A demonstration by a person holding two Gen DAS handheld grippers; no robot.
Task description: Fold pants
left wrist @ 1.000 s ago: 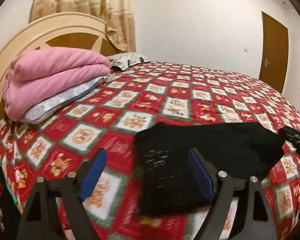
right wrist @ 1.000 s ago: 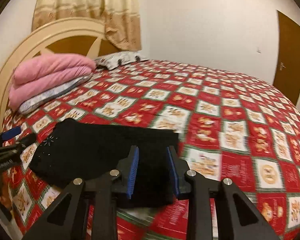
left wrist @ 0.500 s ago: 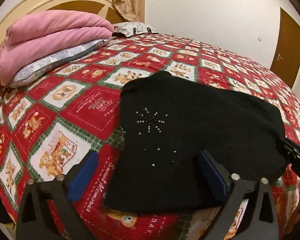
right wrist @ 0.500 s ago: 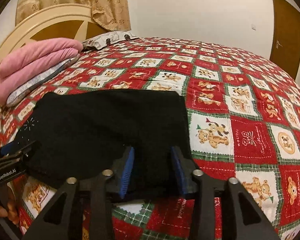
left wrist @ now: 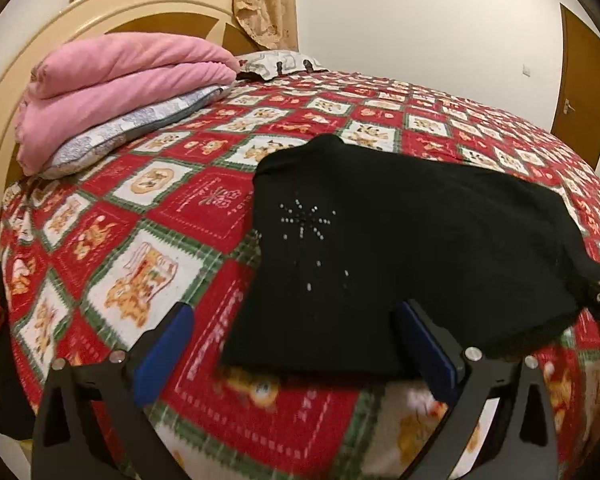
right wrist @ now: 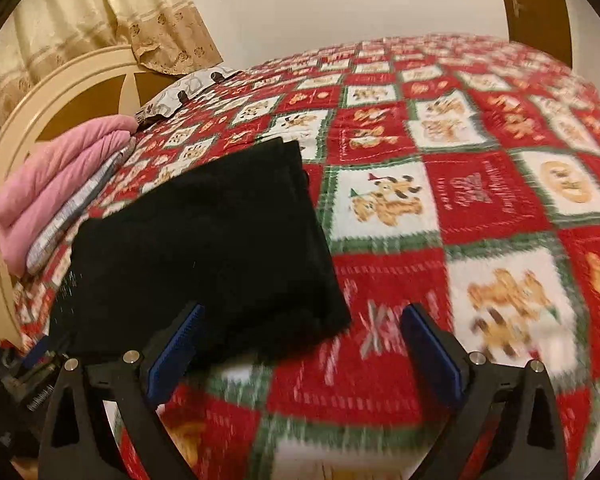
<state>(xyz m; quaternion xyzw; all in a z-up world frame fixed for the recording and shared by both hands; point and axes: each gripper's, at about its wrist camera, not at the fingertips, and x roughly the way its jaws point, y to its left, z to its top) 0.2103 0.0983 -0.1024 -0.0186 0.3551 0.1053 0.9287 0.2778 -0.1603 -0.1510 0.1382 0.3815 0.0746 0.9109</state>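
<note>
1. While the black pants (left wrist: 400, 256) lie in a compact folded slab near the front edge of the bed (left wrist: 172, 208), both tools hover low over their near hem, one at each end.
2. The left hand-held gripper (left wrist: 296, 350) stands spread wide, its right blue pad over the cloth and its left pad over bare quilt, so the near-left corner sits between the jaws; nothing is pinched.
3. The right hand-held gripper (right wrist: 300, 346) is opening its jaws; the near-right corner of the pants (right wrist: 204, 248) lies between them, unpinched.
4. It looks to me like the step is taking both near corners for another fold, or a last tidy.
5. To do it well, I'd slide each lower finger under all the layers, not just the top one, and close evenly.
6. Lift both ends together and level, so the slab doesn't sag or unfold.
7. The pink blanket (left wrist: 116, 80) by the headboard (left wrist: 112, 12) is well apart.
</note>
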